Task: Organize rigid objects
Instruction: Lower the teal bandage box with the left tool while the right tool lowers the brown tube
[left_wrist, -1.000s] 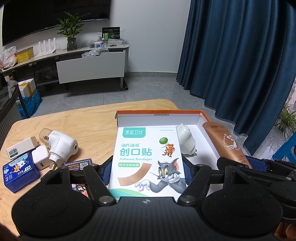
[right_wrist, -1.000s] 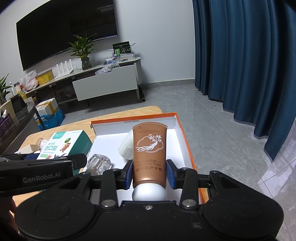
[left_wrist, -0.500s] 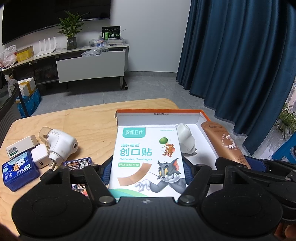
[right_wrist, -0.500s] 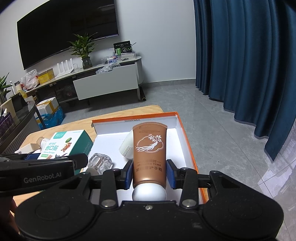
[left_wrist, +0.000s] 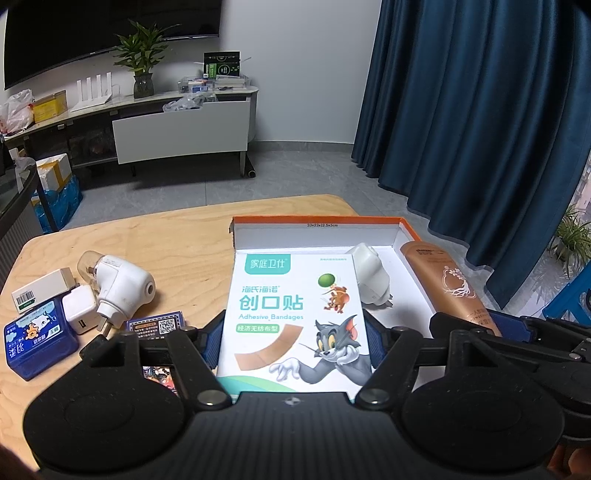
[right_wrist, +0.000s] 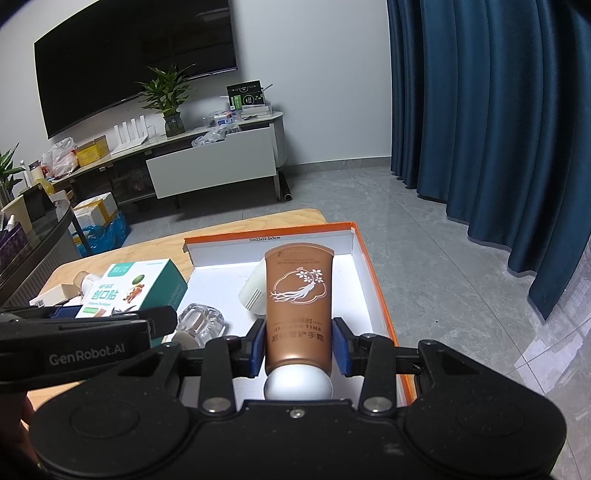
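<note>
My left gripper (left_wrist: 293, 341) is shut on a white and teal adhesive bandage box (left_wrist: 291, 314), held over the left part of the orange-rimmed white tray (left_wrist: 317, 221). My right gripper (right_wrist: 298, 347) is shut on a brown hand cream tube (right_wrist: 297, 295) with a white cap, over the tray's right side (right_wrist: 373, 280). In the tray lie a white plug-shaped device (left_wrist: 371, 273) and a clear glass jar (right_wrist: 201, 319). The right wrist view shows the bandage box (right_wrist: 136, 286) and the left gripper's arm at the left.
On the wooden table (left_wrist: 166, 236) left of the tray lie a white plug adapter (left_wrist: 118, 288), a small white charger cube (left_wrist: 79, 308), a blue tin (left_wrist: 37, 338), a barcoded white box (left_wrist: 40, 288) and a dark card (left_wrist: 159, 325). Blue curtains hang at right.
</note>
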